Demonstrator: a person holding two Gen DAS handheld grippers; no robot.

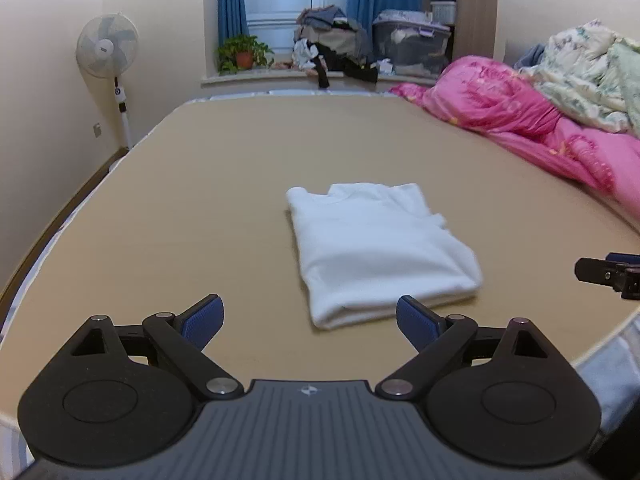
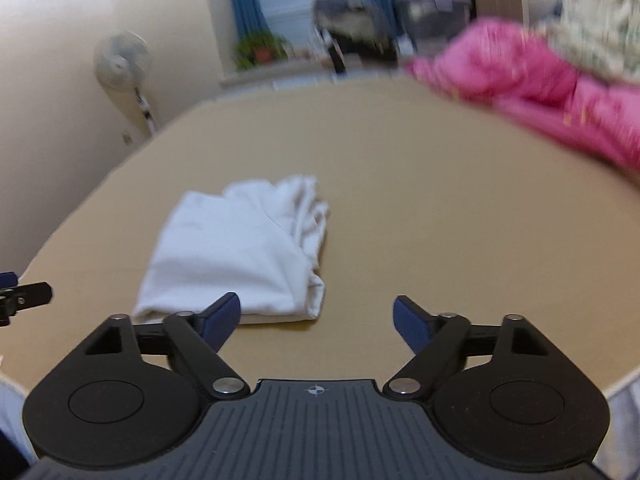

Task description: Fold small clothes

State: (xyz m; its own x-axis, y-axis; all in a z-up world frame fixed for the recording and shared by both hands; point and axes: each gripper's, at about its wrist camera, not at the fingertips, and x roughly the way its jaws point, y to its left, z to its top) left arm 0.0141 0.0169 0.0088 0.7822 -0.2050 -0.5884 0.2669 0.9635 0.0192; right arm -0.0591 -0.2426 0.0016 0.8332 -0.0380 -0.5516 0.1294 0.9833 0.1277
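Note:
A small white garment [image 1: 376,248] lies folded into a neat rectangle on the tan bed surface [image 1: 240,168]. It also shows in the right wrist view [image 2: 240,256], blurred. My left gripper [image 1: 310,316] is open and empty, hovering just in front of the garment's near edge. My right gripper [image 2: 316,316] is open and empty, near the garment's near right corner. The right gripper's tip shows at the right edge of the left wrist view [image 1: 608,274]. The left gripper's tip shows at the left edge of the right wrist view [image 2: 24,296].
A pink quilt [image 1: 520,120] and a floral duvet [image 1: 588,76] are piled along the bed's right side. A standing fan [image 1: 108,52] is at the left wall. A pile of clothes [image 1: 332,40], a plant [image 1: 242,54] and a storage bin [image 1: 412,44] sit by the window.

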